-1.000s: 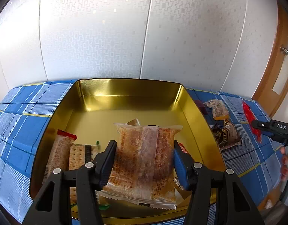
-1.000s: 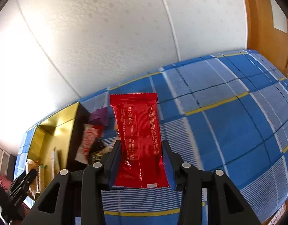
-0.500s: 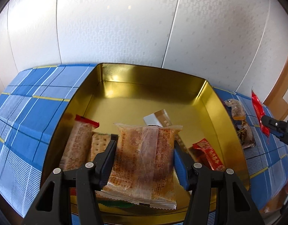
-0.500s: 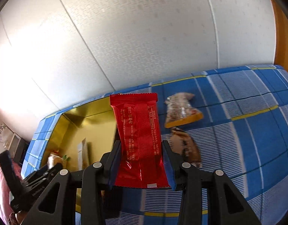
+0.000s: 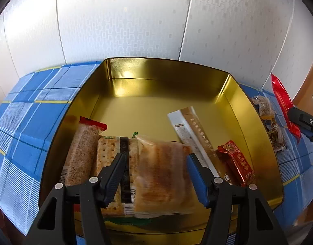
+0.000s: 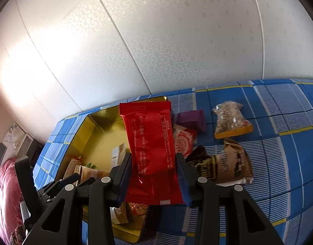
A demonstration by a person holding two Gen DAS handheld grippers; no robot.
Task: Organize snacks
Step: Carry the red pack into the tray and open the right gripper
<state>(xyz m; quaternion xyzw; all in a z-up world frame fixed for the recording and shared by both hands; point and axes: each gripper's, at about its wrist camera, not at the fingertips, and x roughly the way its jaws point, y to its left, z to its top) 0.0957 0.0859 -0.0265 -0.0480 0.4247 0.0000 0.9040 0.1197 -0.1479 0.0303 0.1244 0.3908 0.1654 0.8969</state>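
Opening left hand-held gripper (pastry pack slipped free) | right hand-held gripper clamps red packet

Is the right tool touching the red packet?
Touching. In the right wrist view both fingers of the right tool press the sides of the red packet, holding it off the cloth.

Gold tin, mirror-bright inside, sits mid-frame on a blue tablecloth checked with white stripes and thin yellow lines. Wall above is white with a faint geometric emboss. Red packet carries pale print; purple packet to its right; brown-and-black wrapper lower right; orange-based clear bag upper right.
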